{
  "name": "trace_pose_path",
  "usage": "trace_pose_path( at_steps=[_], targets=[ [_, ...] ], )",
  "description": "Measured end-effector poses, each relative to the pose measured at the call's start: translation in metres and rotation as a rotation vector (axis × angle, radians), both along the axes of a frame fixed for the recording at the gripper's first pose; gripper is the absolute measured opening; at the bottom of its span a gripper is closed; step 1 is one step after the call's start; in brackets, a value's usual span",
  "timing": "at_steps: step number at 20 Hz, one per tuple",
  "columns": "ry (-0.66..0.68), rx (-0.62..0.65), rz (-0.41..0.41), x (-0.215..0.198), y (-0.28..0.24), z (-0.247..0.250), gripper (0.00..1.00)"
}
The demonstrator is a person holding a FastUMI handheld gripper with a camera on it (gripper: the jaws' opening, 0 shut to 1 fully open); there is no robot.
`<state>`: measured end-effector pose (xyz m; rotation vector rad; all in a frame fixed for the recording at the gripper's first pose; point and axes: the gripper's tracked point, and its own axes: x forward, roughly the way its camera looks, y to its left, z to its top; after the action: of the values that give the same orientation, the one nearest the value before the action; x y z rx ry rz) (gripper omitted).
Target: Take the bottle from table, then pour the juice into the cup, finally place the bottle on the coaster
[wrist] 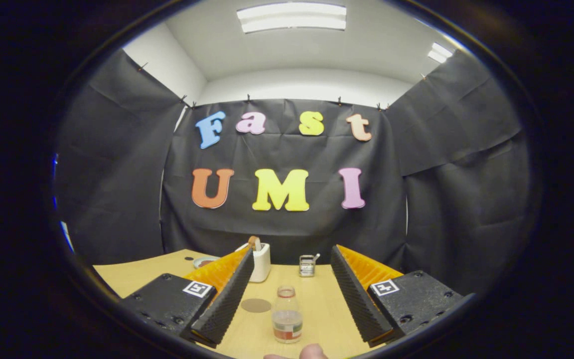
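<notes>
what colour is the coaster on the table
Brown: the round, flat coaster lies on the light wood table, left of the bottle, clearest in the gripper view between the open fingers.

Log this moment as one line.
phase: approach | gripper: open, empty | bottle: upright on table, between fingers, ungrasped | coaster: bare, beside bottle

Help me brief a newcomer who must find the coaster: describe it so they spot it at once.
On the wooden table, look between the open gripper fingers to the small clear bottle. Just beside it, before the white container, lies the coaster: the one flat, round, brown disc.
</notes>
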<state>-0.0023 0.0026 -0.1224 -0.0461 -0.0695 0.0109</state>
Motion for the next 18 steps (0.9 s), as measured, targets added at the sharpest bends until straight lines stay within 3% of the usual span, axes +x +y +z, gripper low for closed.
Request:
trace_pose_path(
  at_steps=[8,18],
  targets=[
    [0.144,-0.009,-0.037,0.018,-0.012,-0.131,1.0],
    [0.325,0.011,-0.035,0.052,-0.013,-0.216,1.0]
  ],
)
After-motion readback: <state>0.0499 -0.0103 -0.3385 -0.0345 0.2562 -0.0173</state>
